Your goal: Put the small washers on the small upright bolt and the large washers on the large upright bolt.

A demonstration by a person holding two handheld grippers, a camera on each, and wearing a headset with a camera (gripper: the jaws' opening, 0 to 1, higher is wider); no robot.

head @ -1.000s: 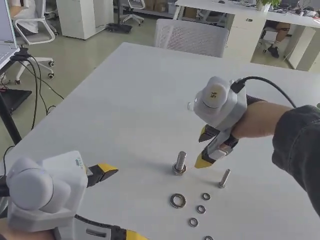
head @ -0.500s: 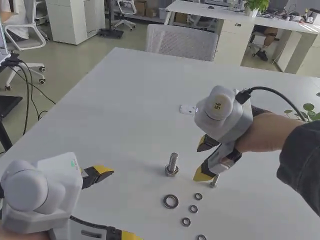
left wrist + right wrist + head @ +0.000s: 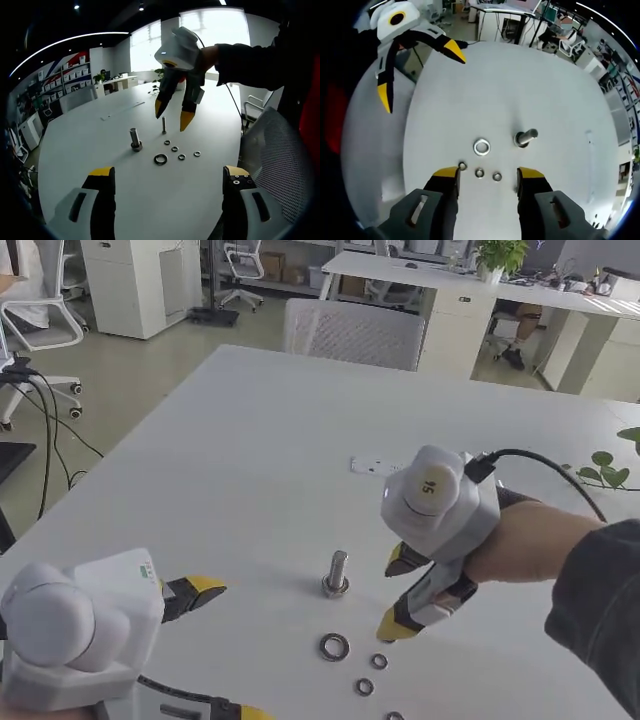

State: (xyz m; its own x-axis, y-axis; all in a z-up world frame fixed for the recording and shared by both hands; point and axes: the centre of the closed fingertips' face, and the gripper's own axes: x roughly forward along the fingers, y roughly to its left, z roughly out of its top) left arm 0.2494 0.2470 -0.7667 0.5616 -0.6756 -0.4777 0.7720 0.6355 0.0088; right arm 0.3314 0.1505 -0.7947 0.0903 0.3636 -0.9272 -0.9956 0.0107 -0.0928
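Note:
The large upright bolt [image 3: 335, 575] stands mid-table, with one large washer [image 3: 334, 647] flat in front of it. Small washers [image 3: 379, 661] lie in a loose row to its right. The small upright bolt [image 3: 164, 125] shows in the left gripper view, beyond the small washers [image 3: 175, 148]. My right gripper [image 3: 393, 592] hangs open just right of the large bolt, hiding the small bolt in the head view; its jaws straddle the small washers [image 3: 479, 173] from above. Near the table's front left edge, my left gripper [image 3: 228, 650] is open and holds nothing.
A mesh chair back [image 3: 352, 332] stands at the table's far edge. A small white tag [image 3: 375, 466] lies on the table beyond the bolts. Plant leaves [image 3: 610, 472] poke in at the right. Bare tabletop [image 3: 230, 470] stretches left and behind the bolts.
My right gripper has come nearer and lower, from beside the large bolt to over the small washers, and now covers the small bolt in the head view. The left gripper stays put.

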